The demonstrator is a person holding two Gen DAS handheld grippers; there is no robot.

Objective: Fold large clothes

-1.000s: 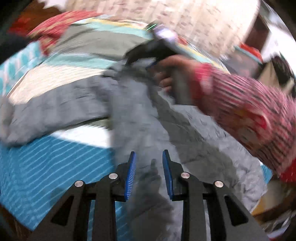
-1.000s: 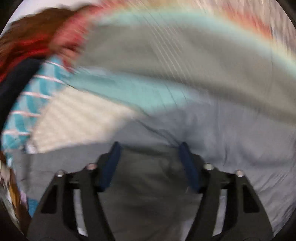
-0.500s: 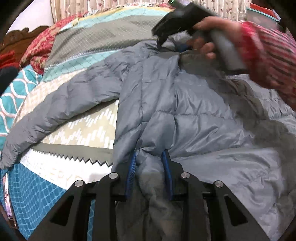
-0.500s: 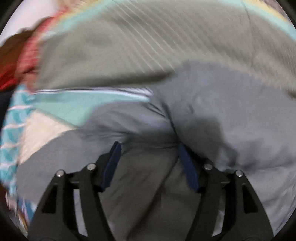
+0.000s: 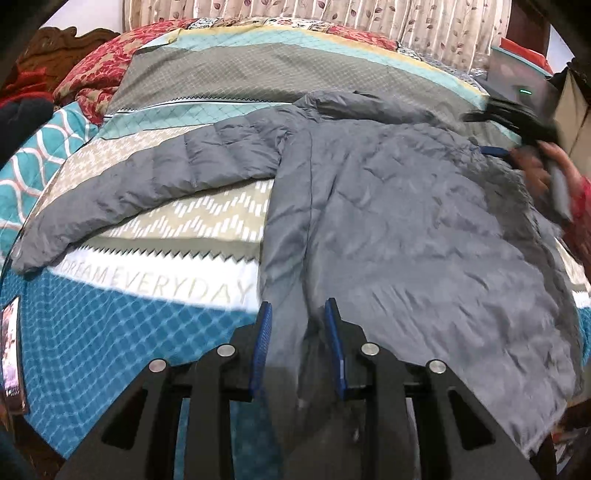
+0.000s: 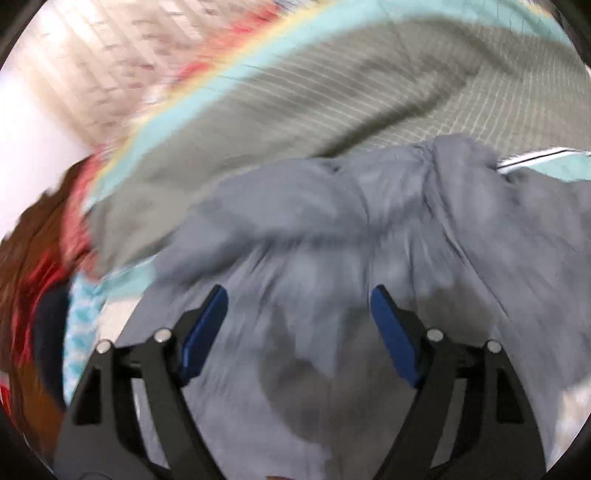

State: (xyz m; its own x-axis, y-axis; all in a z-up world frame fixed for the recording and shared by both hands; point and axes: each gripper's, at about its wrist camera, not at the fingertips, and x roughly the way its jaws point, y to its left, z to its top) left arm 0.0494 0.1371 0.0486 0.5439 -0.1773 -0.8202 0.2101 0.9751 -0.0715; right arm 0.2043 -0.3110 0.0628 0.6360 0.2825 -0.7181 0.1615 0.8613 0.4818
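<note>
The left gripper (image 5: 297, 325) pinches a fold at the hem of the grey puffer jacket (image 5: 406, 229), its blue pads pressed on the fabric. The right gripper (image 6: 299, 321) hangs over the jacket's upper part with nothing between its pads; its jaws have just been opening and stand wide. The jacket lies spread on the patterned bedspread (image 5: 129, 321), one sleeve (image 5: 147, 184) stretched out to the left of the body. Floral curtains (image 5: 332, 18) hang beyond the jacket's collar.
</note>
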